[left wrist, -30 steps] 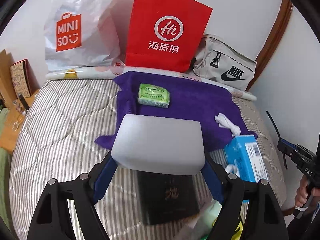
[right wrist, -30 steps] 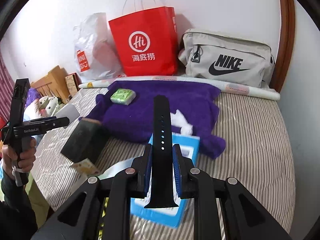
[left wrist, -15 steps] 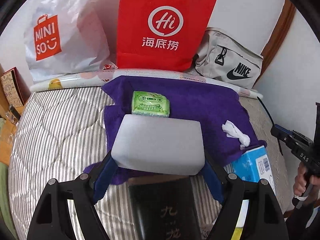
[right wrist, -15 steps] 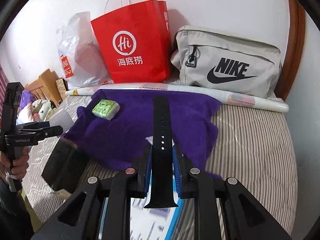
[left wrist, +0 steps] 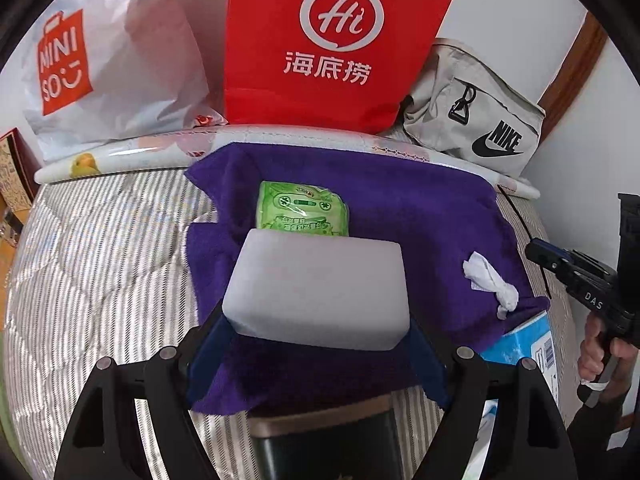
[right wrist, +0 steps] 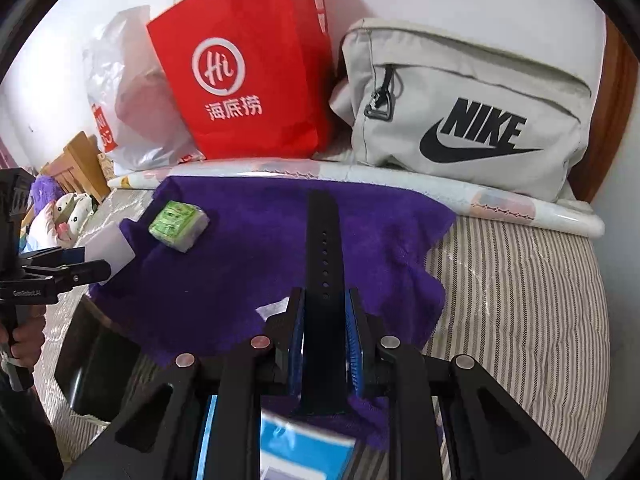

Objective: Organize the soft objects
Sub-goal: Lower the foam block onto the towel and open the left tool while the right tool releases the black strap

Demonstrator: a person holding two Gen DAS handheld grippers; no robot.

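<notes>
My left gripper [left wrist: 316, 324] is shut on a white sponge block [left wrist: 316, 280] and holds it above the near part of a purple towel [left wrist: 420, 216], just in front of a green tissue pack [left wrist: 302, 210]. A crumpled white tissue [left wrist: 486, 280] lies on the towel's right side. My right gripper [right wrist: 324, 344] is shut on a black watch strap [right wrist: 322, 280] that points forward over the purple towel [right wrist: 248, 272]. The green pack [right wrist: 178, 224] and the sponge [right wrist: 110, 250] in the left gripper show at the left of the right wrist view.
A red paper bag [left wrist: 328, 40], a white Miniso bag [left wrist: 112, 60] and a grey Nike bag [right wrist: 468, 120] stand at the back behind a rolled sheet [right wrist: 520, 204]. A blue tissue box [left wrist: 524, 344] and a black box [left wrist: 324, 448] lie near me on the striped mattress [left wrist: 100, 260].
Both grippers moved forward over the purple towel with their loads. The sponge now sits close to the green pack; the blue box and black box slid toward the lower frame edges.
</notes>
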